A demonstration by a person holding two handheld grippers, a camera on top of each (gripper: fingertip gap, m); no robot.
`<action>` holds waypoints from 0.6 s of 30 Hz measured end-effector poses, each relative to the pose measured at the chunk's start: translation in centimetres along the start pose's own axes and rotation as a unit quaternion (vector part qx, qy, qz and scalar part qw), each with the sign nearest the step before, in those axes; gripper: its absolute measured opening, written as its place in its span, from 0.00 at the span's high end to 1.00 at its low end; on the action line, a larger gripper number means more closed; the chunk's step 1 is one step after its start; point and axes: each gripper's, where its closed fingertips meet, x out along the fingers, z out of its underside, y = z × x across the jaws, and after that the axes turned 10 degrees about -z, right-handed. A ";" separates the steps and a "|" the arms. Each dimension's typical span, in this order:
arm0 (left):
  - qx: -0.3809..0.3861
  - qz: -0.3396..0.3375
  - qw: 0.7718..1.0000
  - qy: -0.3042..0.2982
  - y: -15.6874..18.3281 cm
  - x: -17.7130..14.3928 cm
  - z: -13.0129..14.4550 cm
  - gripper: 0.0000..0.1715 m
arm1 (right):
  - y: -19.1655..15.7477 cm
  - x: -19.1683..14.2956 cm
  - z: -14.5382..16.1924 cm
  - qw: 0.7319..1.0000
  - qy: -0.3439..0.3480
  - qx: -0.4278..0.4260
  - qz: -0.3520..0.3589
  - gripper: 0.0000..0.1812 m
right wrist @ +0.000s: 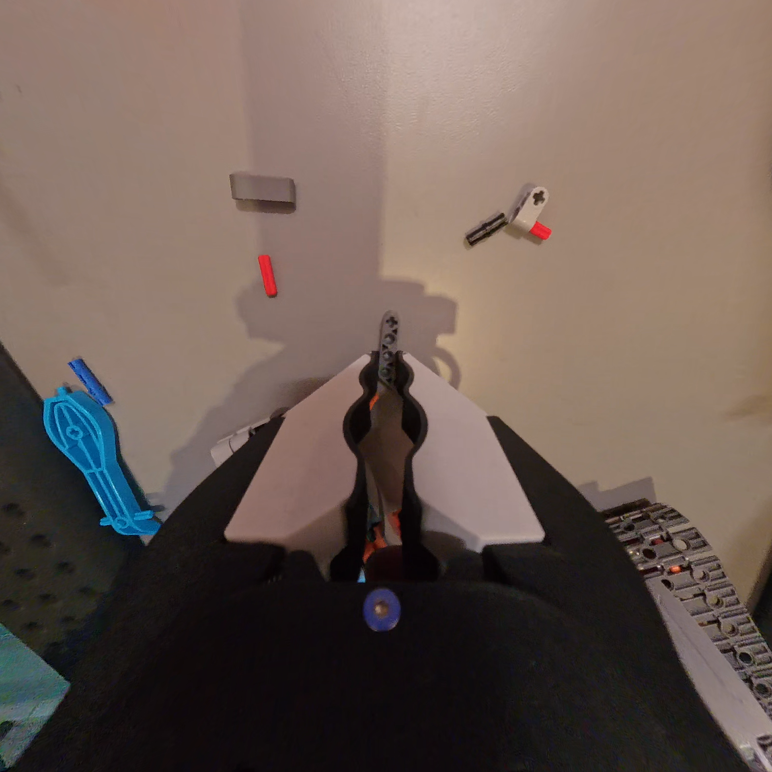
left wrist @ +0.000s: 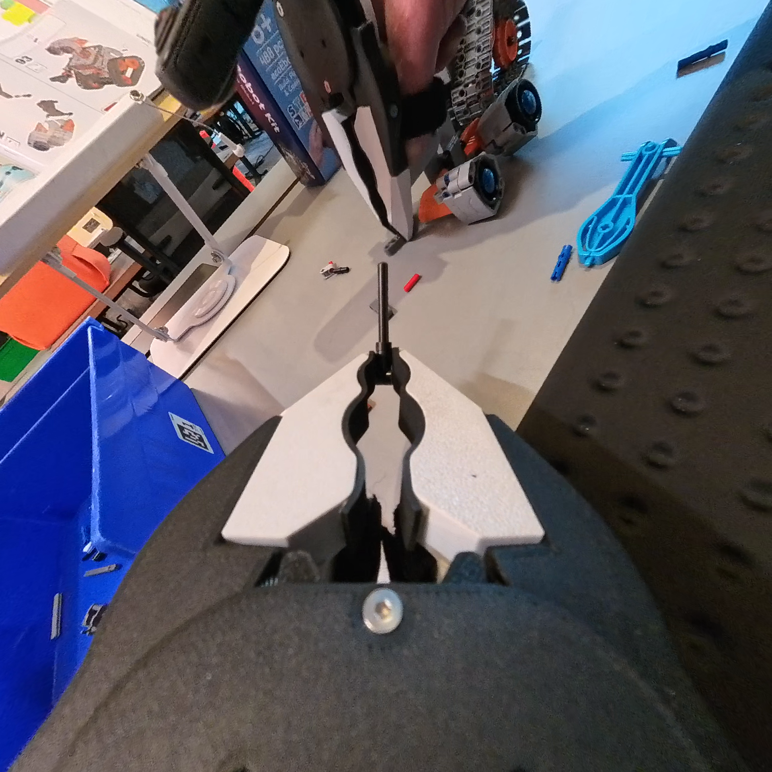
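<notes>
The left tool (left wrist: 382, 359) is pinched nearly closed on a black axle rod (left wrist: 382, 300), gripped at its lower end so the rod sticks straight out from the tips toward the centre of the frame. Past the rod's far end, the right tool (left wrist: 399, 234) comes down from the top of the frame, its tips touching a small grey piece on the grey counter (left wrist: 480, 300). In its own view the right tool (right wrist: 386, 355) is narrowed onto a thin dark grey beam with holes (right wrist: 388, 338), which pokes out beyond the tips at frame centre. On the counter around it lie a red pin (right wrist: 267, 275) to the upper left, a grey curved block (right wrist: 262, 188) above that, and a white angled connector with a black pin (right wrist: 518, 217) at upper right. A light blue separator lever (right wrist: 90, 455) rests at left against a black dimpled mat (right wrist: 37, 543). A tracked model vehicle (left wrist: 493, 83) stands at the top of the left view, a blue bin (left wrist: 83, 459) at lower left
</notes>
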 end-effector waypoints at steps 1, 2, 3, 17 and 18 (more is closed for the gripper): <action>0.000 0.001 1.000 0.000 0.0 0.0 0.0 0.97 | 0.0 0.0 0.0 1.000 0.001 -0.002 0.001 0.97; 0.000 0.002 1.000 0.000 0.1 0.0 0.0 0.97 | 0.0 0.0 0.0 1.000 0.003 -0.001 0.000 0.97; 0.000 0.004 1.000 0.000 0.1 0.0 0.0 0.97 | 0.0 0.0 -0.1 1.000 0.005 -0.003 -0.001 0.97; -0.016 0.010 1.000 0.000 -0.1 0.1 0.0 0.97 | -3.1 -3.2 -3.9 0.991 0.111 -0.074 -0.008 0.98; -0.017 0.011 1.000 0.000 -0.1 0.1 0.1 0.97 | -3.6 -3.4 -4.1 0.990 0.115 -0.080 -0.013 0.98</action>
